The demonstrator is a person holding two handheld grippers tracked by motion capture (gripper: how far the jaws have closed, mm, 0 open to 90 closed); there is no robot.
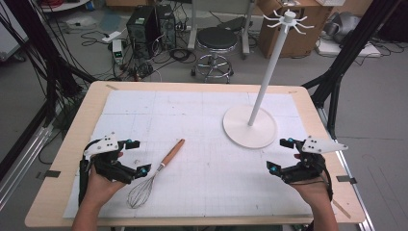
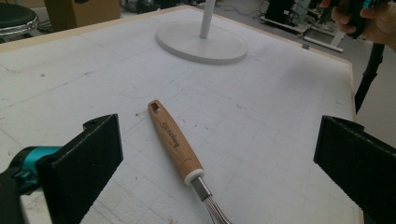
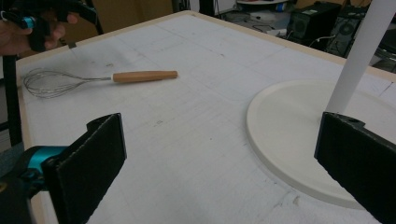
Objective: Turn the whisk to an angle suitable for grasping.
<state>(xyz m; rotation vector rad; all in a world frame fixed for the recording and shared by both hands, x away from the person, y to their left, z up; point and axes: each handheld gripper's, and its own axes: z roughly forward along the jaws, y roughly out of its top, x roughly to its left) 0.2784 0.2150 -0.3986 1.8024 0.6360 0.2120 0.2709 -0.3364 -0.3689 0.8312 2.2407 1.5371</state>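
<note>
- Dark lettering is printed along the whisk's (image 2: 175, 142) wooden handle; it cannot be read.
- The whisk is seen lying just beside the left gripper (image 1: 136, 156), whose jaws are spread wide.
- The right gripper (image 1: 280, 154) is likewise held agape, well apart from the whisk.

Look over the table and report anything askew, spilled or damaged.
Nothing stands out. The whisk lies flat on the white mat, untouched, and the white stand is upright. Both sets of tongs, left and right, are open and hold nothing.
</note>
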